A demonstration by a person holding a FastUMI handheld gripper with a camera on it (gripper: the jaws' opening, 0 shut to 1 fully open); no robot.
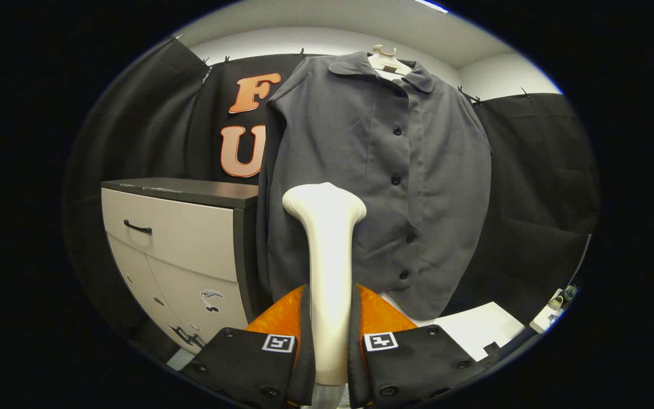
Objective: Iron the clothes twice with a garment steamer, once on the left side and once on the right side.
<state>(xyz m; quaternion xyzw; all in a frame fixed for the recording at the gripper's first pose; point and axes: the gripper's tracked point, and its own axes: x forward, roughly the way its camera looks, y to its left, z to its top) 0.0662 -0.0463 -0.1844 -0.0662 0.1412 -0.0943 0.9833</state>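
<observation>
The gripper is sitting at the bottom centre of the frame, its fingers clenching the handle of the steamer — one on each side, both pressing against it. The steamer is standing upright between them, its flared head rising to mid-frame and overlapping the lower left front of the shirt. The grey buttoned shirt is hanging on a pale hanger at the top centre, filling the middle of the frame against the dark cloth wall, its buttons running down just right of the steamer head. A cabinet with a dark top and a drawer handle is standing at left, beside the shirt's sleeve. A white surface is showing at lower right, below the hem.
</observation>
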